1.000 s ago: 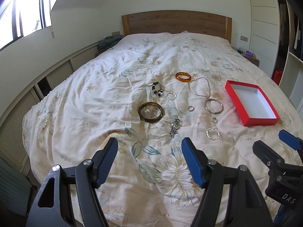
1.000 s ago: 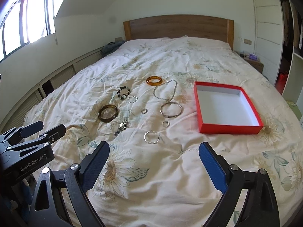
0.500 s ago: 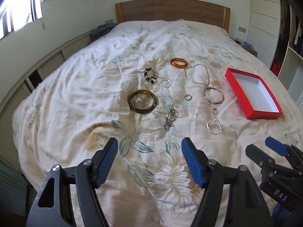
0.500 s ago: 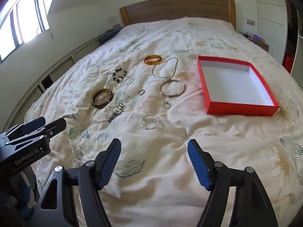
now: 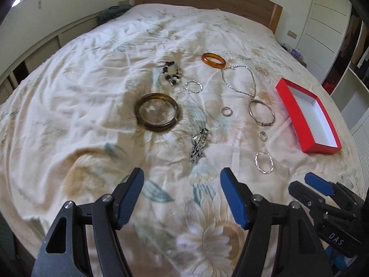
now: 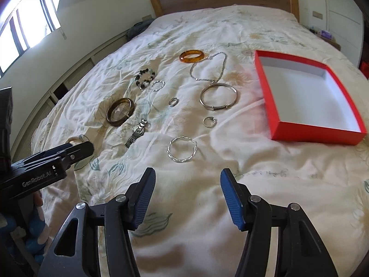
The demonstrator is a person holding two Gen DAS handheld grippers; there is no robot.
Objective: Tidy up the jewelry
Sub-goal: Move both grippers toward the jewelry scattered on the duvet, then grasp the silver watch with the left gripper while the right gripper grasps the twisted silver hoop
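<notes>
Jewelry (image 6: pixel 182 152) untouched on bed; left gripper (image 5: pixel 182 194) jaws apart, empty; right gripper (image 6: pixel 186 194) jaws closing, empty.

The left black two-finger gripper with blue ribbed pads (image 5: pixel 182 195) is held tilted downward at the near edge of the scene, its jaws spread apart with nothing between them. The right black two-finger gripper with blue ribbed pads (image 6: pixel 186 195) is held just beside it, to its right, likewise pitched downward. Its jaws are closing, and nothing is gripped between them.
</notes>
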